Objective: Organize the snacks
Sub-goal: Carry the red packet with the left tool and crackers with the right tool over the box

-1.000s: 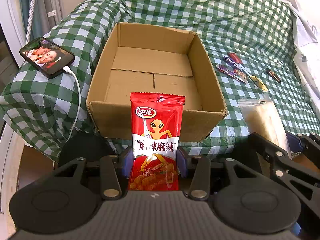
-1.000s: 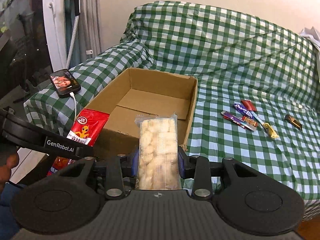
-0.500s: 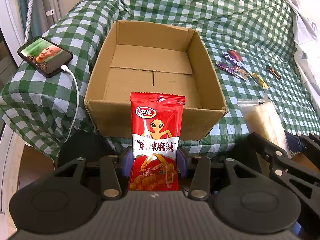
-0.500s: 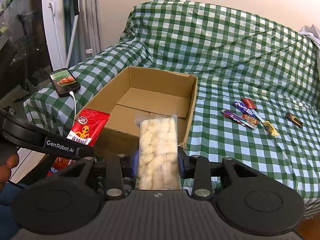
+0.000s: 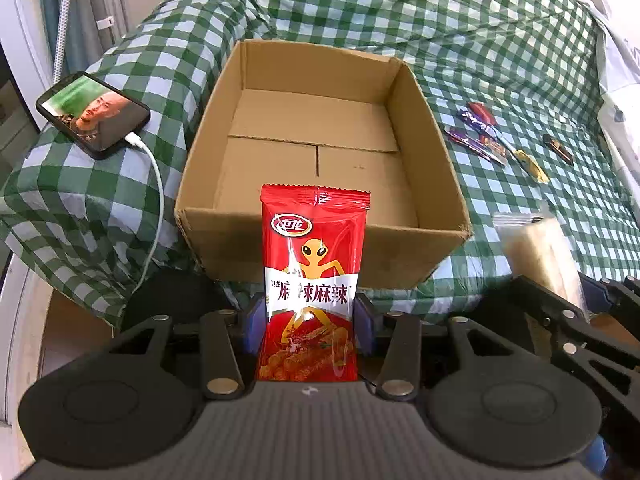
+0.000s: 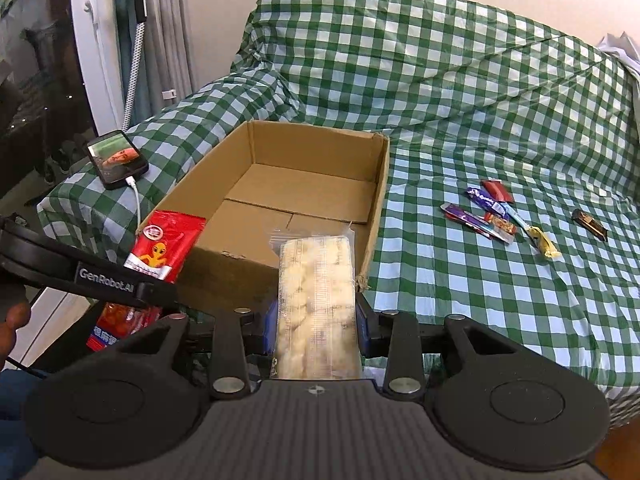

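Observation:
My left gripper (image 5: pixel 310 322) is shut on a red snack packet (image 5: pixel 312 264) with an orange alien figure, held upright just in front of the near wall of an open cardboard box (image 5: pixel 320 236). The box interior looks empty. My right gripper (image 6: pixel 316 320) is shut on a clear pack of pale puffed snacks (image 6: pixel 316 300), held near the box's (image 6: pixel 372 224) front right corner. The red packet (image 6: pixel 160 248) and the left gripper also show at the left of the right wrist view. The clear pack (image 5: pixel 540 252) shows at the right of the left wrist view.
The box sits on a green checked cloth (image 6: pixel 460 280). Several small wrapped candy bars (image 6: pixel 492 216) and one dark bar (image 6: pixel 590 224) lie to its right. A phone (image 5: pixel 94 114) with a white cable (image 5: pixel 154 200) lies to the left. A curtain and pole stand at the far left.
Both grippers have crept slightly forward towards the box with their packets. The picture on the phone screen has changed.

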Demonstrator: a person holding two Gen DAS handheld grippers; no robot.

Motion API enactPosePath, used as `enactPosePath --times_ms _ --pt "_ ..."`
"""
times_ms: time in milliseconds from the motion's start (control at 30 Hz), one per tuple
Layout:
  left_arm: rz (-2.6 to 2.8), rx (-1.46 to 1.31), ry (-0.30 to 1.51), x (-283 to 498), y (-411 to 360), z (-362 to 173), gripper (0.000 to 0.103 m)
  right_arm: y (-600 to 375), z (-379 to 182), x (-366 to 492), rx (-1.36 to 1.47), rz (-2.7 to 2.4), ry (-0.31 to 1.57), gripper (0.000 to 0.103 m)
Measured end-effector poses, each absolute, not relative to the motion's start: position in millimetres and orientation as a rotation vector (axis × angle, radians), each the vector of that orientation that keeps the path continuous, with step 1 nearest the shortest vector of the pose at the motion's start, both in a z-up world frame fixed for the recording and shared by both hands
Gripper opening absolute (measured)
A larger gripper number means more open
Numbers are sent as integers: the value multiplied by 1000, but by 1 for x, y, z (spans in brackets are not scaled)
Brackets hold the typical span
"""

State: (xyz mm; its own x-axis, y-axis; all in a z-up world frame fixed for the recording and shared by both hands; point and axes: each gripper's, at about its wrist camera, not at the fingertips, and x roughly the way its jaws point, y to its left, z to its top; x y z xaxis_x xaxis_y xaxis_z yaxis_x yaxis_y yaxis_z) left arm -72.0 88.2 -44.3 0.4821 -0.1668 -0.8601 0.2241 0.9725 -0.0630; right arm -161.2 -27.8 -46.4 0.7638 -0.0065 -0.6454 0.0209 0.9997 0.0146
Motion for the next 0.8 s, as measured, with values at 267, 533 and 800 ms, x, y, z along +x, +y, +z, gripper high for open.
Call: enactPosePath --times_ms 267,533,800 --pt "-243 46 1015 -56 90 -39 50 -28 -43 -146 -2 -31 690 38" --pt "-247 29 963 -32 88 -26 50 -28 -37 -119 -20 -41 674 38" --pt "-237 27 953 -1 85 -26 50 -26 -37 -85 -37 -31 678 38"
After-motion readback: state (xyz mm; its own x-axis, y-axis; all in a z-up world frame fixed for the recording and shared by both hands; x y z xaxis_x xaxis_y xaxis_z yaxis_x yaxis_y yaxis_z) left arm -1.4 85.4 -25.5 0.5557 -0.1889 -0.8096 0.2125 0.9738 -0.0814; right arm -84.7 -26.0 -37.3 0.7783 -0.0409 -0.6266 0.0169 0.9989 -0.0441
